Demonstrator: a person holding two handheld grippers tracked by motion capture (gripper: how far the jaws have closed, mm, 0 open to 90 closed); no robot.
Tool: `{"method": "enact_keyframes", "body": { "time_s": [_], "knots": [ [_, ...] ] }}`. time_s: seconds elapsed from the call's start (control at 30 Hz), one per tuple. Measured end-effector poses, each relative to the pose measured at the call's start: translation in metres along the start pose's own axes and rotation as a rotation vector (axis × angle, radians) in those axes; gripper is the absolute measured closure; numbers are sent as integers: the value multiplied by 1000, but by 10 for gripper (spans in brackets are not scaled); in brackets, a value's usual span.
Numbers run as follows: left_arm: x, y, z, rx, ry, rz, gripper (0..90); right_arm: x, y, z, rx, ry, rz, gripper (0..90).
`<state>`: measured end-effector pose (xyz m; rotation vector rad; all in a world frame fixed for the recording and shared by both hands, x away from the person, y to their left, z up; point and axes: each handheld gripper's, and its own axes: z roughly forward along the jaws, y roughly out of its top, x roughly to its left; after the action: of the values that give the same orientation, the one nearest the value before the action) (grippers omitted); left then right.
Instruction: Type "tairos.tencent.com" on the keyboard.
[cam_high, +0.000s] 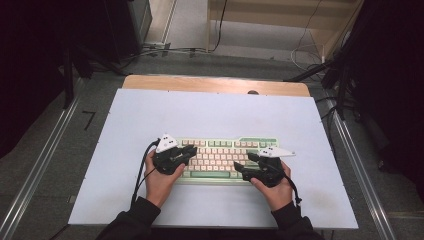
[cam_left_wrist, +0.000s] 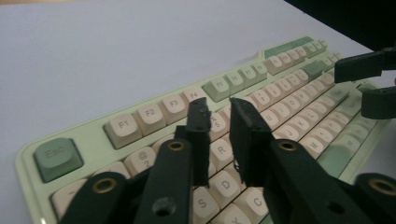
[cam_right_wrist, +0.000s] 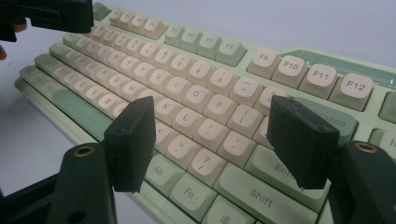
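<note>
I am seeing my two forearms coming in over the near edge of the table (cam_high: 125, 130), with a strip of bare white surface lying between that edge and the keyboard (cam_high: 220, 145). My left claw (cam_high: 190, 151) is hovering over the keyboard's left end; in the left gripper view its jaws are standing narrow, a slim gap between them and nothing gripped, above the R and D keys (cam_left_wrist: 223, 151). My right claw (cam_high: 243, 163) is hanging over the keyboard's right end with its jaws standing wide; in the right gripper view they are framing the keys around L (cam_right_wrist: 186, 116) and the Enter key (cam_right_wrist: 275, 169) without pressing on any. The keyboard is lying flat, near the middle of the table and closer to the near edge. Left and right of it the white top is lying open to the table's side edges. Beyond it a broad bare stretch is running to the far wooden edge (cam_high: 215, 84).
</note>
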<state>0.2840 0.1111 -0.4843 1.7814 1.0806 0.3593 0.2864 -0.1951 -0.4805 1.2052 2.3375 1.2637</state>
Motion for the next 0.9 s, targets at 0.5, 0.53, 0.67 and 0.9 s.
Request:
{"method": "enact_keyframes", "body": {
  "time_s": [0.5,0.53,0.67,0.9],
  "knots": [
    [-8,4,25,100,-61,-7,900,-1,0,0,2,1,4,331],
    [-9,4,25,103,-66,-7,900,-1,0,-1,1,1,5,332],
    [-10,4,27,112,-68,-2,900,-1,0,0,3,2,3,333],
    [-12,5,30,129,-64,-4,900,0,0,0,6,5,6,333]
  ]
}}
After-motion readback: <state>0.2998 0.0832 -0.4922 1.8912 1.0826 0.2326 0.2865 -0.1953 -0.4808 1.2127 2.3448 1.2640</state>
